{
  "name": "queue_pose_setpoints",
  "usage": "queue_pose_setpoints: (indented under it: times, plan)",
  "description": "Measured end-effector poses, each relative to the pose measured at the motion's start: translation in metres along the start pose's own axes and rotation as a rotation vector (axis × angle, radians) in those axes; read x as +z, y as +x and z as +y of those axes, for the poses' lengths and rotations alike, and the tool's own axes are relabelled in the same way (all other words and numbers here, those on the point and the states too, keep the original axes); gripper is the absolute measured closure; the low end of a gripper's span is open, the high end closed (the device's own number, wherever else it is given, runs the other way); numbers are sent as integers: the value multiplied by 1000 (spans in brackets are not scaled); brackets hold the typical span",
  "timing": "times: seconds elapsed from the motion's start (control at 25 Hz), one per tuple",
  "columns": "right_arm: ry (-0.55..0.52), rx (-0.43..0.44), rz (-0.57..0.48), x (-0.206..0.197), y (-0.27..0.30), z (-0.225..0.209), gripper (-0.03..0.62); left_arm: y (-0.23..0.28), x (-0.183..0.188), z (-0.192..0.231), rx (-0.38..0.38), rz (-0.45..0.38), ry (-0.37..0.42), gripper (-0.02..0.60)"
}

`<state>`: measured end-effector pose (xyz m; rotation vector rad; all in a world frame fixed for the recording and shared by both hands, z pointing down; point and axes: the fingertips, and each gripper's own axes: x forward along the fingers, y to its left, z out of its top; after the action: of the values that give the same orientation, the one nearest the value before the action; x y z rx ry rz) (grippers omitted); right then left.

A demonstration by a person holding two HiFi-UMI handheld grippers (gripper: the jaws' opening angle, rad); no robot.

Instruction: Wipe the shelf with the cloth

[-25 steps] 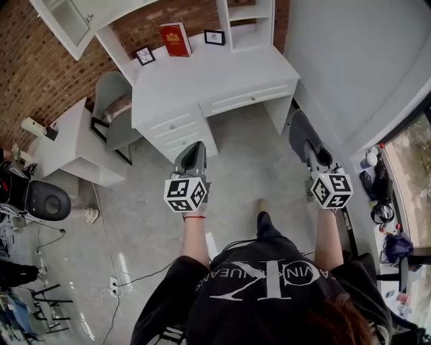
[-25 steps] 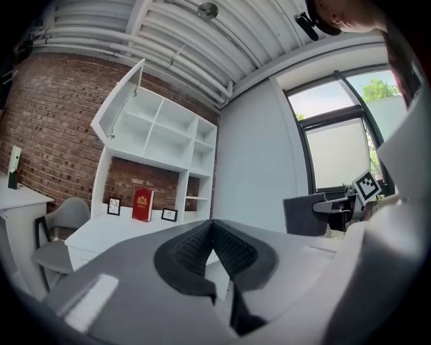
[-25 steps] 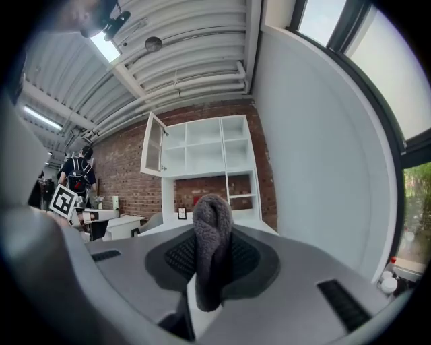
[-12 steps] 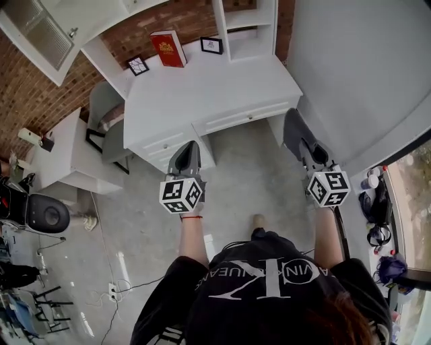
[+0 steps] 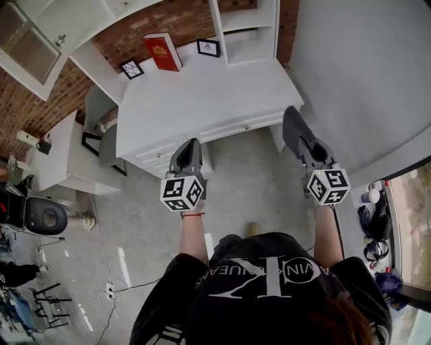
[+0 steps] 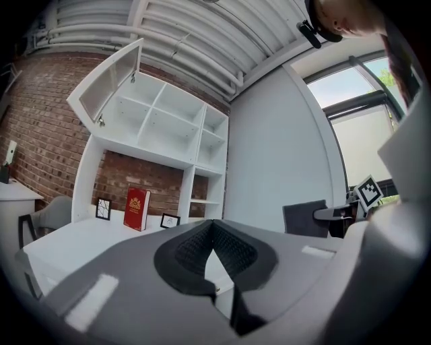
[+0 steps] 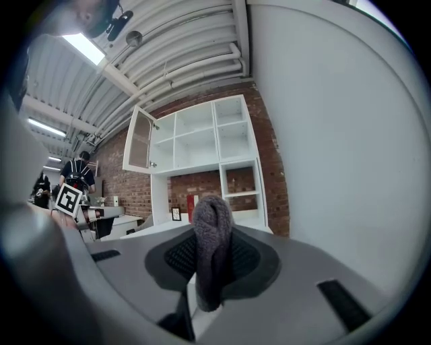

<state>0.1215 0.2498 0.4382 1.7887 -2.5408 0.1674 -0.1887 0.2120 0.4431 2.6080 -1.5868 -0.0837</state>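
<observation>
Your right gripper (image 5: pixel 292 122) had its fingers clamped on the grey cloth (image 7: pixel 213 249), which stood folded upright between them. Your left gripper (image 6: pixel 213 225) held nothing, its fingers meeting at the tips. Both pointed toward the white surface (image 5: pixel 202 87), well short of the shelf (image 5: pixel 246 19) at its back right.

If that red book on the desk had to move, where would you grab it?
Probably its top edge, from above: the red book stands upright and thin on the desk, cover facing the room, so a gripper can close across its thickness.
</observation>
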Motion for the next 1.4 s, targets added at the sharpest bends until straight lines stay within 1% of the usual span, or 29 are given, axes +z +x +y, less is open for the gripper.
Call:
queue_pose_setpoints:
  times: [0.24, 0.48, 0.72, 0.88, 1.2, 1.4]
  plan:
    - [10, 21, -2, -4, 11, -5, 517, 13, -3, -3, -2, 13, 10, 572]
    - [12, 27, -8, 0, 13, -7, 517, 20, 6, 0, 1, -4, 18, 572]
    - [5, 24, -23, 6, 23, -13, 517, 35, 6, 1, -12, -15, 21, 572]
    - [-9, 31, -16, 7, 33, -15, 516, 47, 4, 4, -13, -24, 5, 572]
    - [0, 32, -9, 7, 58, -31, 516, 80, -1, 2, -42, -20, 3, 572]
    - [4, 38, 4, 5, 84, -42, 517, 110, -4, 10, -40, -9, -6, 572]
